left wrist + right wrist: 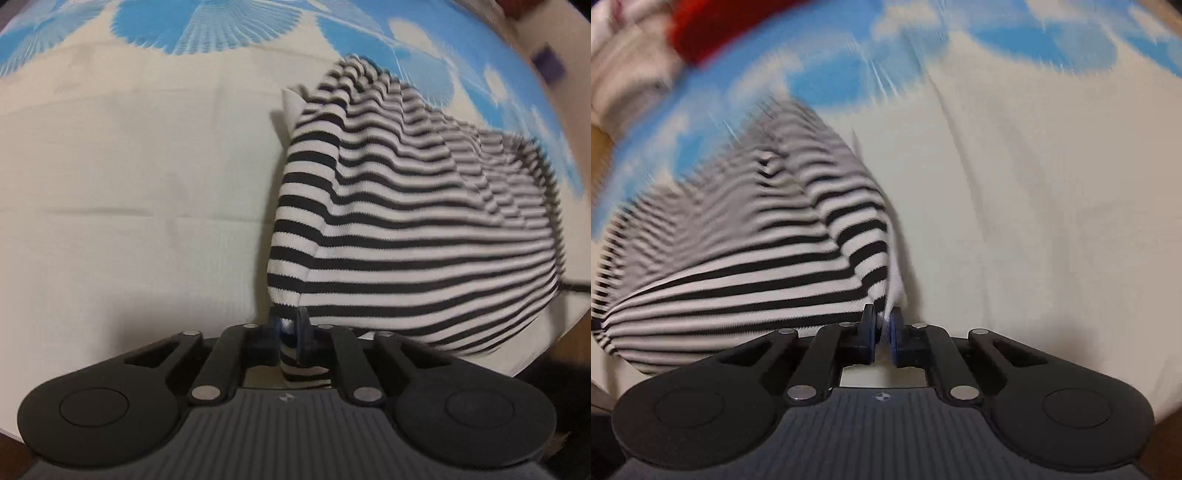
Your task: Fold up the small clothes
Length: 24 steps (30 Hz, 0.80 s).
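A small black-and-white striped garment (pixel 406 221) lies rumpled on a cream sheet with blue flower prints (pixel 129 184). In the left wrist view its near left corner is pinched between the blue pads, so my left gripper (pixel 288 319) is shut on the cloth, and a fold of stripes hangs behind the fingers. In the right wrist view the same striped garment (pixel 746 251) spreads to the left. My right gripper (pixel 883 321) is shut on its near right corner, with a thin white edge between the pads. That view is blurred by motion.
Cream sheet (pixel 1034 203) stretches to the right of the garment in the right wrist view. A red cloth (pixel 713 26) and pale fabric (pixel 624 74) lie at the far left. A purple object (pixel 550 62) sits beyond the bed's edge at the upper right of the left wrist view.
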Each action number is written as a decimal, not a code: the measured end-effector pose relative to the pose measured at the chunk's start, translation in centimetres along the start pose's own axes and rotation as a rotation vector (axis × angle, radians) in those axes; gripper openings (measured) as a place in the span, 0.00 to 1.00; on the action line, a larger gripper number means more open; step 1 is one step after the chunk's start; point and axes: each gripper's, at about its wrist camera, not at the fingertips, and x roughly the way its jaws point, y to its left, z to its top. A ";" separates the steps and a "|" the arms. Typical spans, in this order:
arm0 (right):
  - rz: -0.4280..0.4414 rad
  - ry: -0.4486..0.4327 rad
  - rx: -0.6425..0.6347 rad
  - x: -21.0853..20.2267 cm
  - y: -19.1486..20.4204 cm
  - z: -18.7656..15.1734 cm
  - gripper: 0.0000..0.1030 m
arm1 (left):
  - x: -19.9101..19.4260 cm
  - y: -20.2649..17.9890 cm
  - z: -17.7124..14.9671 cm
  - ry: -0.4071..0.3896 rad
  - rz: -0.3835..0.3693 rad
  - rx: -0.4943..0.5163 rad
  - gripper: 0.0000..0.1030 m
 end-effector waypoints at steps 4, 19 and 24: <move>-0.044 0.001 -0.084 0.0 1.1 -0.4 0.10 | -3.1 0.0 0.8 -0.155 -0.026 -0.036 0.12; -0.085 -0.040 -0.288 2.4 4.3 -0.9 0.12 | 0.2 -1.9 -0.5 0.025 -0.006 0.073 0.17; -0.015 -0.147 -0.228 -0.1 4.1 -0.2 0.17 | -1.5 -1.2 -0.1 -0.064 -0.057 0.005 0.29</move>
